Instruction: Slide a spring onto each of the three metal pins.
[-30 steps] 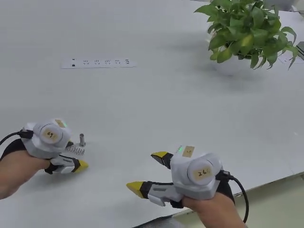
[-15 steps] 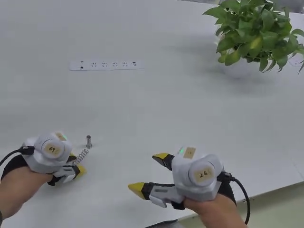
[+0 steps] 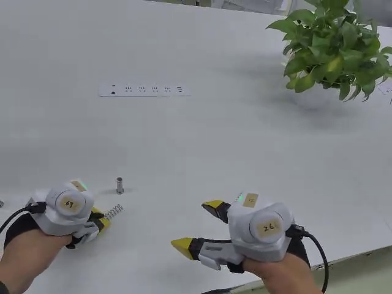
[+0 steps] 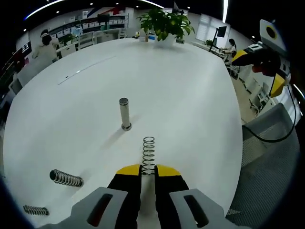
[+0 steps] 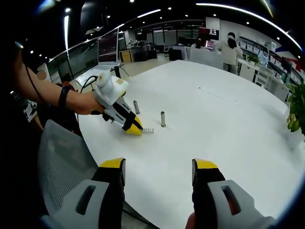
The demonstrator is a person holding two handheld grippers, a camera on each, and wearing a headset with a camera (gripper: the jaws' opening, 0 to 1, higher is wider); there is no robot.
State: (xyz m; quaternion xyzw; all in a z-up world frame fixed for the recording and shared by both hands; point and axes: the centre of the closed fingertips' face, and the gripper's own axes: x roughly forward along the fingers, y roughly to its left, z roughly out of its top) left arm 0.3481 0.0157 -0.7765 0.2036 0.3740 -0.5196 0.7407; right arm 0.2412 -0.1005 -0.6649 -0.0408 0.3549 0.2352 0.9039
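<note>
A short metal pin (image 3: 119, 185) stands upright on the white table (image 3: 233, 141). My left gripper (image 3: 104, 219) is just near and left of it, shut on the tail of a small spring (image 3: 114, 212). In the left gripper view the spring (image 4: 148, 153) sticks out past the yellow tips (image 4: 148, 171) toward the pin (image 4: 124, 113), with a gap between them. My right gripper (image 3: 197, 225) hovers open at the table's near edge with nothing in it. The right gripper view shows its own open jaws (image 5: 158, 174), and farther off the left gripper (image 5: 133, 128), the spring (image 5: 147, 130) and the pin (image 5: 163, 119).
Two more springs (image 4: 66, 178) (image 4: 35, 210) lie on the table left of the left gripper. A flush power strip (image 3: 144, 90) is farther back, and a potted plant (image 3: 334, 46) at the far right. The table's edge runs close by my right hand.
The left gripper has drawn back from the pin toward me, and the spring now points out toward the pin instead of lying at its base. The right gripper stays open. The head camera shifted.
</note>
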